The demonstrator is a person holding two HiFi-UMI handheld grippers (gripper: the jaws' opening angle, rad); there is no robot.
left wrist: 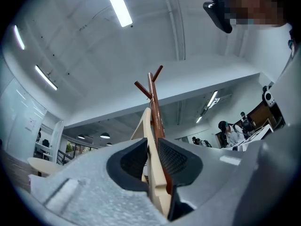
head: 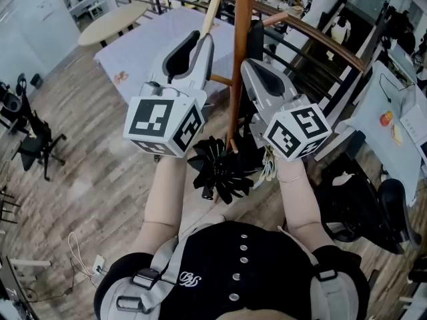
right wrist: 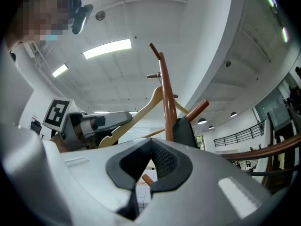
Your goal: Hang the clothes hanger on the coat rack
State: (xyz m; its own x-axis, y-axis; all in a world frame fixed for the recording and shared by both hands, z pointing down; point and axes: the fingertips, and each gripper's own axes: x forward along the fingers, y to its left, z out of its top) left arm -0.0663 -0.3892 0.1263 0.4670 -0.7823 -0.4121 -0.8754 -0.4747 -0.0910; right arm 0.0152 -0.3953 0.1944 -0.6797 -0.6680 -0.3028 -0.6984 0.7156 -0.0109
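**A:** ok so you were standing right there, where was the hanger [right wrist: 134,112] at that point?

**B:** up against the coat rack [right wrist: 165,98] already. Pale wood one. Its shoulders crossed the brown pole near the top, one arm slanting down toward the person's left, the other going behind the pole. The metal hook sat right by the pole up there, but honestly I couldn't tell if it was actually over a peg.

**A:** and what had hold of it?

**B:** the left gripper [left wrist: 150,144], sort of. It pointed upward with the end of that lower arm running between its jaws. One pad lay against the wood and the other side showed a thin sliver of gap, so it looked more like a loose cradle than a real clamp.

**A:** right one doing anything?

**B:** nope. The right gripper [right wrist: 151,144] sat just on the other side of the pole, also tipped up, jaws together at the tips and nothing pinched in them. A short brown peg [right wrist: 146,179] of the rack showed below its pads, apart from them.

**A:** so the two were close together?

**B:** yeah, side by side with the pole between them, out in front of the person's chest. Wood floor [head: 80,179] below, a curved railing [head: 320,39] off behind the rack.
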